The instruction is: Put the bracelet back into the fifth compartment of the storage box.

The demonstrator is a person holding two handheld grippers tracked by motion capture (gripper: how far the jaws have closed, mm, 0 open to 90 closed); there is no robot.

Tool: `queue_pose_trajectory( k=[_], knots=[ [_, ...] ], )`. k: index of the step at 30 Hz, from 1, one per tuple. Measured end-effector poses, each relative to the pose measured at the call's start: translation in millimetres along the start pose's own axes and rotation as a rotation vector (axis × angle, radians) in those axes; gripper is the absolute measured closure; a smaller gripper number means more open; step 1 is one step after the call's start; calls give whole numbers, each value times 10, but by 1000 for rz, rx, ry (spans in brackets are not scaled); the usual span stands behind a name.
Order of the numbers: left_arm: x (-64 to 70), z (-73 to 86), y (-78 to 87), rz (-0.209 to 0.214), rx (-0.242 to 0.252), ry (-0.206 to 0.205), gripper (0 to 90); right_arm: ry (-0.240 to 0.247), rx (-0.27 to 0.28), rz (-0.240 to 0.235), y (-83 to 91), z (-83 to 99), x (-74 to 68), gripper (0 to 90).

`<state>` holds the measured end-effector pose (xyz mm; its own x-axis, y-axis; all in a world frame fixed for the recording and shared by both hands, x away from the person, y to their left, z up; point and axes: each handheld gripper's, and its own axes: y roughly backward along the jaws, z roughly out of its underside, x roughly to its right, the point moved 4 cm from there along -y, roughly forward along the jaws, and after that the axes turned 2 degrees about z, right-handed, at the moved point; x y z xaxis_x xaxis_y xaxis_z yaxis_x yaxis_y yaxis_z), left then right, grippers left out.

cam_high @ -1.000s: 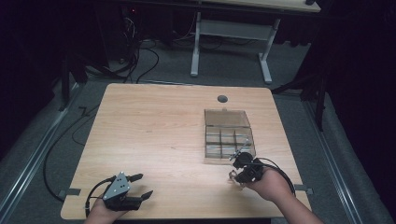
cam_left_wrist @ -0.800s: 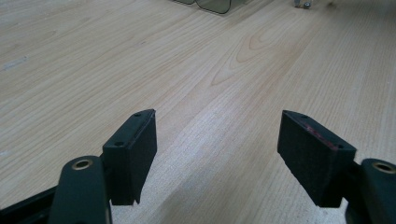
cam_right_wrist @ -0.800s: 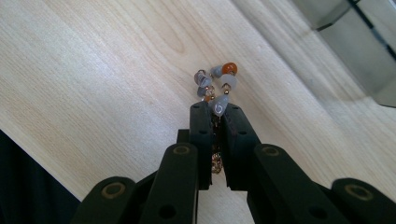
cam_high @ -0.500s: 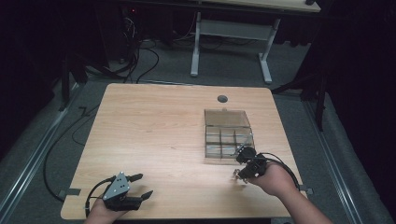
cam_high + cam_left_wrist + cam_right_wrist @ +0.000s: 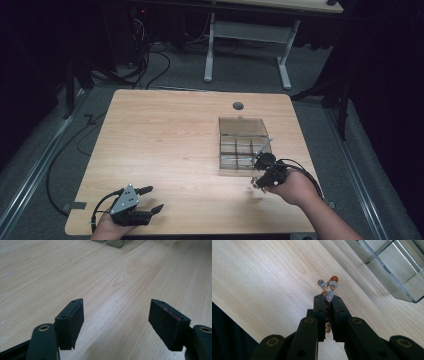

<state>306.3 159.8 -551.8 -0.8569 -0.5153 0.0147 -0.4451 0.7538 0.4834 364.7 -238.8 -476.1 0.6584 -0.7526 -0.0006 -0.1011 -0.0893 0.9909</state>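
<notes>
- Your left gripper (image 5: 150,199) sits at the lower left of the high view, low over the wooden table (image 5: 165,145), its jaws spread wide with nothing between them.
- In the left gripper view your left gripper shows bare wood grain in the gap between its pads (image 5: 73,322), and a corner of the clear box (image 5: 112,242) at the top edge.
- The clear compartment box (image 5: 244,146) lies right of centre in the high view, its lid raised at the far side.
- Your right gripper (image 5: 256,183) is at the lower right of the high view, just below the box's near edge, jaws pinched almost fully together on a beaded trinket (image 5: 327,288).
- In the right gripper view, the trinket runs lengthwise between the jaws, its long axis along them; grey and orange beads poke past the tips toward the upper frame, and a chain part shows in the slit lower down.
- In the high view the trinket is too small to make out.
</notes>
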Motion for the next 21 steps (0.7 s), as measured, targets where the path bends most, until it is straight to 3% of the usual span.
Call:
queue_pose_trajectory(
  k=[11, 21],
  knots=[
    [-1, 0, 0, 0, 0, 1, 289, -14, -6, -15, 69, -39, 69, 848],
    [-3, 1, 3, 3, 1, 2, 288, -19, 22, -14, 266, -153, 152, 848]
  ],
)
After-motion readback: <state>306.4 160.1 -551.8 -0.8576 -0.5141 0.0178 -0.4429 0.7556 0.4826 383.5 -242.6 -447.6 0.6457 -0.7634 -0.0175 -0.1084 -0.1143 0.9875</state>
